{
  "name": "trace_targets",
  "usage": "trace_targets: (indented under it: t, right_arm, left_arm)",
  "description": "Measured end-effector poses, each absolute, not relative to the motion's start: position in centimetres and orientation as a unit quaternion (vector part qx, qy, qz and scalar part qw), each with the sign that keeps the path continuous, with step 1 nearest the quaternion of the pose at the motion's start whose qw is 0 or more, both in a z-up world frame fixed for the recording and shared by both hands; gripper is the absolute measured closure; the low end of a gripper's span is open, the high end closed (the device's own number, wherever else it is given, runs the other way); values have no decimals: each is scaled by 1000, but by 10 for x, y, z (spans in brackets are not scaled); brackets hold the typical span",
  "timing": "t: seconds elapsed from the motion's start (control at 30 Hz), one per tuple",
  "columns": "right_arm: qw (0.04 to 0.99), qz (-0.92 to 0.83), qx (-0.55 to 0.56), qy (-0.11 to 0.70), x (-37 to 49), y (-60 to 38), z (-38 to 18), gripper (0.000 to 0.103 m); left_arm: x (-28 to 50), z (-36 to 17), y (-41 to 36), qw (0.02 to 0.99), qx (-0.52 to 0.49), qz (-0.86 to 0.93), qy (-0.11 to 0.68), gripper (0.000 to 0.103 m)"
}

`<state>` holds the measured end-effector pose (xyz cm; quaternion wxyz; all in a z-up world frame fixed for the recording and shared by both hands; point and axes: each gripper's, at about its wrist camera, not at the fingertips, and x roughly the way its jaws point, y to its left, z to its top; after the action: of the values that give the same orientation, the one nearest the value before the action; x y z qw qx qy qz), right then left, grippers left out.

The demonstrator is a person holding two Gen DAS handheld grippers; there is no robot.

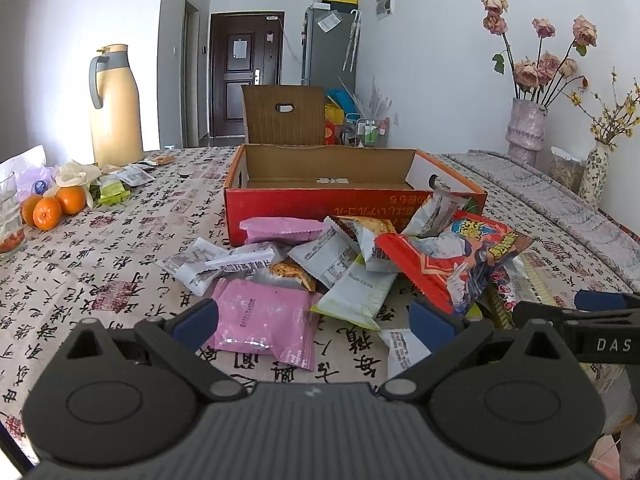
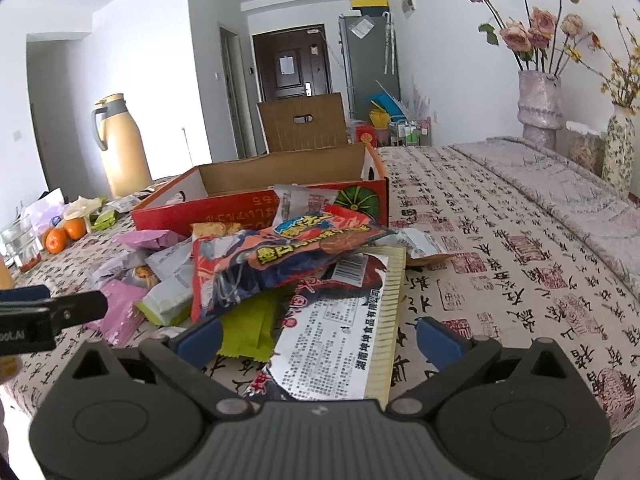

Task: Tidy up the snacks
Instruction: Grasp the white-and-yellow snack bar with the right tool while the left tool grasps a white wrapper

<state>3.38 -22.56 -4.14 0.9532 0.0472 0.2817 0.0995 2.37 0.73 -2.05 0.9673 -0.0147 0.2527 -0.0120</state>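
You held both tools released: left gripper [image 1: 314, 320] spread over the pink foil packet [image 1: 262, 318], right gripper [image 2: 318, 338] over the silver printed packet [image 2: 340, 332], all just before the open red cardboard box [image 1: 352, 196]. Judged: sorting barely begun; next, clamp one packet and lift it boxward.

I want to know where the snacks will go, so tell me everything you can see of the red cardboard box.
The red cardboard box is a shallow, open carton: red printed outer walls with yellowish lettering that reads upside down, and a plain brown corrugated inside. Its lid flap, with a hand-hole cut-out, stands upright at the far side. A green round fruit picture marks one front corner. It sits on the patterned tablecloth, apparently empty, with the snack pile leaning against its near wall.
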Motion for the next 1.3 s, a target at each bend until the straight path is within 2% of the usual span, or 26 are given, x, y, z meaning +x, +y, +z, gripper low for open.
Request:
trace_targets:
  t: [0.13,0.23,0.3,0.43,0.53,0.6,0.63,0.77,1.3]
  right_arm:
    - [953,90,44,288,41,-223,-45,0]
    - [952,76,38,294,48,-219,-48,5]
    - [951,67,34,301,53,-218,-52,14]
    - [945,56,31,322,62,-216,-63,23]
    - [945,49,25,322,64,-215,-67,36]
    - [946,56,26,320,63,-217,-66,52]
    - [946,57,25,318,62,-217,-65,52]
    - [948,62,22,312,58,-218,-65,67]
    - [968,46,0,249,46,-243,-38,70]
  left_arm:
    - [29,-24,9,966,-17,-12,258,0]
    - [32,-26,9,965,-18,-11,262,0]
    - [34,-28,9,964,-18,-10,265,0]
    - [37,-31,9,963,-19,-10,270,0]
    - [39,-32,9,962,-19,-10,273,0]
    - [39,-32,10,962,-20,-9,273,0]
    - [39,-32,10,962,-20,-9,274,0]
    - [40,-32,9,961,-19,-7,275,0]
    - [40,-29,-18,954,-14,-37,297,0]
